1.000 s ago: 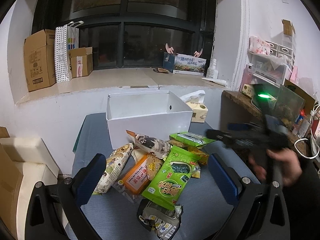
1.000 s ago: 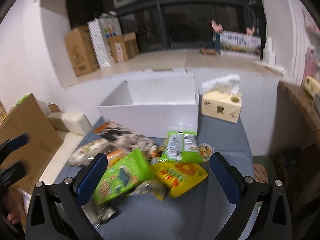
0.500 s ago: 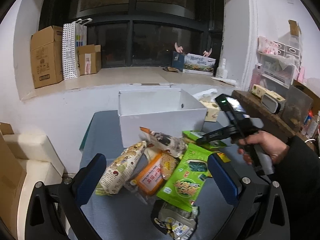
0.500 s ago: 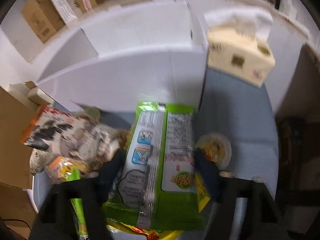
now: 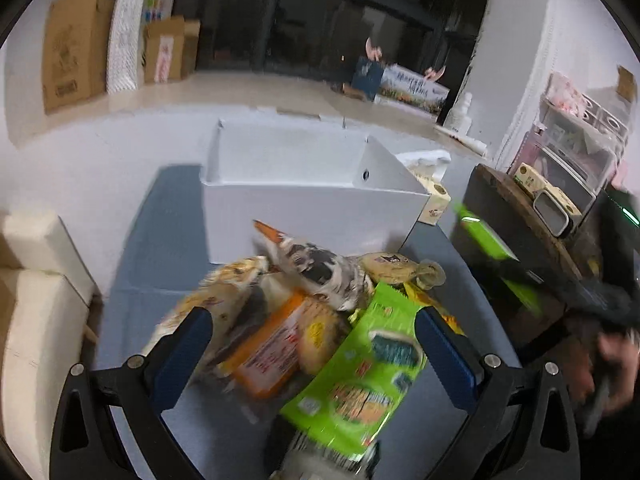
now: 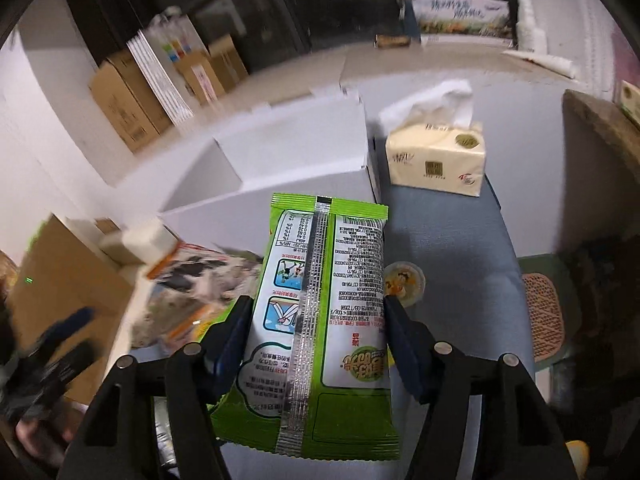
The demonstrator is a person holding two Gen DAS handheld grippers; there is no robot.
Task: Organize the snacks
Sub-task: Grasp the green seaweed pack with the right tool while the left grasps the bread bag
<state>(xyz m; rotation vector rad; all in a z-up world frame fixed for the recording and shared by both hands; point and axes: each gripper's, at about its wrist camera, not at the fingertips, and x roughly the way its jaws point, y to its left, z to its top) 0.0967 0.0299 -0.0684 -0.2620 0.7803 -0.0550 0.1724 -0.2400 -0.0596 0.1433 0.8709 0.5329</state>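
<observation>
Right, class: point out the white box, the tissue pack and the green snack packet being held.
white box [image 6: 304,196], right wrist view, front wall.
tissue pack [image 6: 436,164], right wrist view, front face.
green snack packet [image 6: 320,312], right wrist view, back seam.

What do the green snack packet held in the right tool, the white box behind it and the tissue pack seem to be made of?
Green snack packet: glossy plastic film, probably foil-lined; a silvery crimped seam runs down its back.
White box: matte card or thin board, judging by its flat folded walls.
Tissue pack: soft plastic wrap with a slight sheen, paper tissue poking out.
</observation>
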